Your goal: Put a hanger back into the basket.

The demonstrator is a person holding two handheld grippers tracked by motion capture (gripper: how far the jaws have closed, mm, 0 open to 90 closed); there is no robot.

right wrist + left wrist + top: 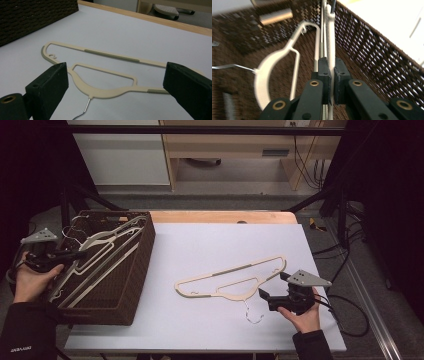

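Note:
A cream plastic hanger (230, 279) with a wire hook (253, 315) lies flat on the white table (210, 240). My right gripper (273, 285) stands open at the hanger's right end, one jaw on each side of its arm. In the right gripper view the hanger (110, 57) lies just beyond the open right gripper (116, 75). A dark woven basket (137, 270) at the left holds several cream hangers (107, 245). My left gripper (79, 254) reaches into it. In the left gripper view the left gripper (331, 63) is shut on the edge of an upright hanger (330, 37).
A second hanger (277, 62) with a wire hook lies blurred in the basket beside the gripped one. The basket wall (374, 50) rises close on the right of my left gripper. Cables (350, 312) trail off the table's right edge. A wooden strip (220, 216) borders the far side.

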